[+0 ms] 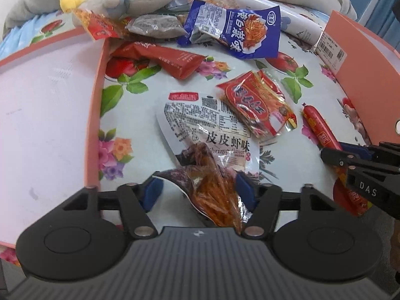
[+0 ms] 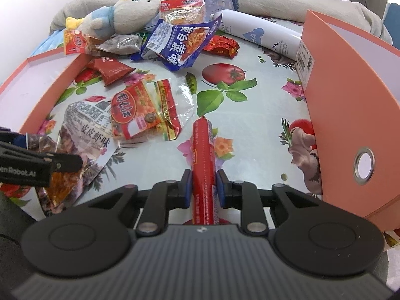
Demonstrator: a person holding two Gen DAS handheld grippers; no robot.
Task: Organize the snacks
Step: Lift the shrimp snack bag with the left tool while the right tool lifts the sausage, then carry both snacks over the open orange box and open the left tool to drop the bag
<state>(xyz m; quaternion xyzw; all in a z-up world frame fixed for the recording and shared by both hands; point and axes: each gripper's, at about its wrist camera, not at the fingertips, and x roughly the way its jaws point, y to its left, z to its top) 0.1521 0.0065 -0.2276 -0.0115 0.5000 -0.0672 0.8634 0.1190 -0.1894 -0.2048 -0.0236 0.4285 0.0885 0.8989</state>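
right gripper pinching the red sausage, which is lying near the table's front edge beside the orange box | left gripper standing spread, straddling the white shrimp-flavour snack bag lying mid-table, right pad touching it, left pad apart

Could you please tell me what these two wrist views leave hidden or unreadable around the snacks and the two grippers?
- Sausage: near end hidden under the right gripper body, right wrist view.
- Shrimp-flavour packet: near end behind the left gripper body, left wrist view; whether the pads press it is unclear.
- Orange box: cut off by the left edge, left wrist view.
- Barcode label: print too small, both views.
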